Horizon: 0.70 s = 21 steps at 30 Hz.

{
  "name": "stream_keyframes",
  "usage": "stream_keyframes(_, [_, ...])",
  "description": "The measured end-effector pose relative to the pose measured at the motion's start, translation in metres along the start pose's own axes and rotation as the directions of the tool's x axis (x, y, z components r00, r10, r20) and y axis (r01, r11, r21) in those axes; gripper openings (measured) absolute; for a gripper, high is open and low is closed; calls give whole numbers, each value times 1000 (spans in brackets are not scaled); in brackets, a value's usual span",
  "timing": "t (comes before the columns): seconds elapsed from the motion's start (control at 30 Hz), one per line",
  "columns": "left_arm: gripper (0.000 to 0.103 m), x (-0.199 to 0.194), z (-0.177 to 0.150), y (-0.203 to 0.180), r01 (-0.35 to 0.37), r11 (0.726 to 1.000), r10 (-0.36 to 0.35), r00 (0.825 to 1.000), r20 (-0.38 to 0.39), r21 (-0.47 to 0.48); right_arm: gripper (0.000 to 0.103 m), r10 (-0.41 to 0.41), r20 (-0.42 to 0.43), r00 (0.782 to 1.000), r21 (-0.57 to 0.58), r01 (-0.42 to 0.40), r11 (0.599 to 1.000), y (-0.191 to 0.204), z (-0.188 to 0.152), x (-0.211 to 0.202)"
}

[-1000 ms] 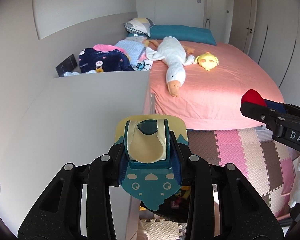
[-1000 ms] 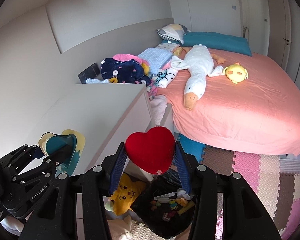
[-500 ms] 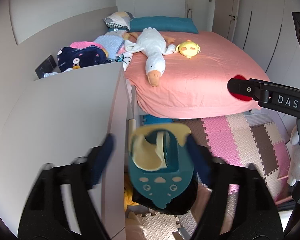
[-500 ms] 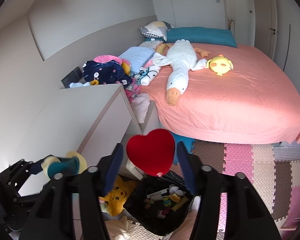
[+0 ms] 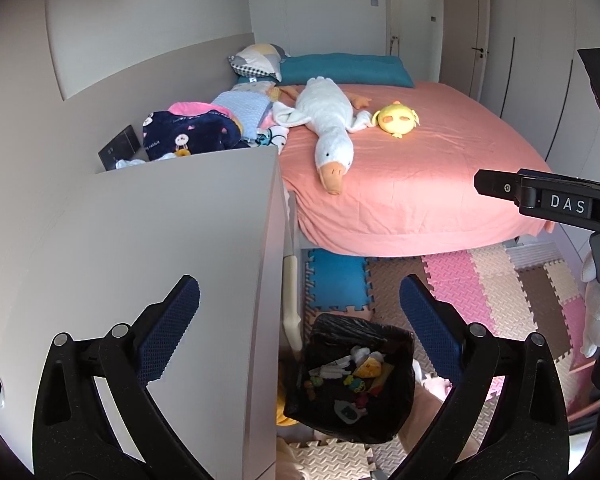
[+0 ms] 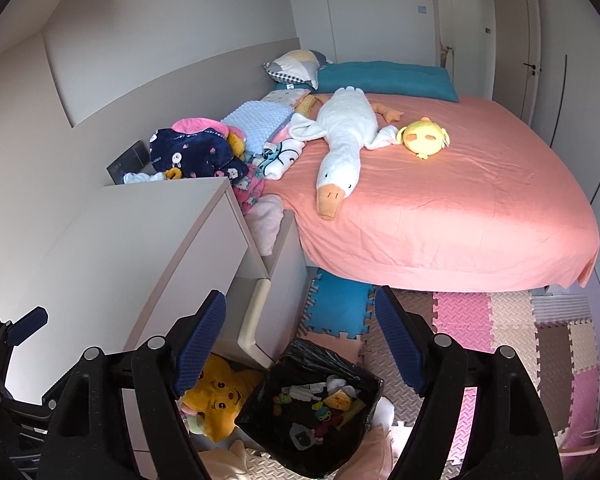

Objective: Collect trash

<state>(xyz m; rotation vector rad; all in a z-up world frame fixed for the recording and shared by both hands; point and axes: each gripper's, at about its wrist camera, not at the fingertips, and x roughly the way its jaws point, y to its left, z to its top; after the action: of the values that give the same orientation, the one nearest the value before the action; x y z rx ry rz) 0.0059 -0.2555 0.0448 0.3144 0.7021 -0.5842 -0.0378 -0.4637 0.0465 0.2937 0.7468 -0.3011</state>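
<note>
A black-lined trash bin [image 5: 352, 384] stands on the floor beside the white dresser, with several small items inside. It also shows in the right wrist view [image 6: 312, 408]. The teal fish-shaped item [image 5: 350, 410] lies in the bin, also visible in the right wrist view [image 6: 302, 436]. My left gripper [image 5: 300, 312] is open and empty above the bin. My right gripper [image 6: 300, 328] is open and empty above the bin. The red heart is not visible.
The white dresser [image 5: 140, 260] is at the left. A pink bed [image 5: 400, 184] holds a white goose plush [image 5: 328, 128] and a yellow chick plush [image 5: 396, 120]. A yellow star plush [image 6: 220, 400] lies by the bin. Foam mats [image 5: 500, 292] cover the floor.
Both grippers opened. The teal fish item left my left gripper and the red heart left my right gripper; both dropped toward the bin. The views shifted over the bin.
</note>
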Motion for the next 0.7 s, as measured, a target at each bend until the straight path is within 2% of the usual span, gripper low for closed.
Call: stream_keyframes(0.7, [96,-3,0,0,50,998,-50,999,6,-34,77,7,4,1000,-6,-7,1000,3,0,-4])
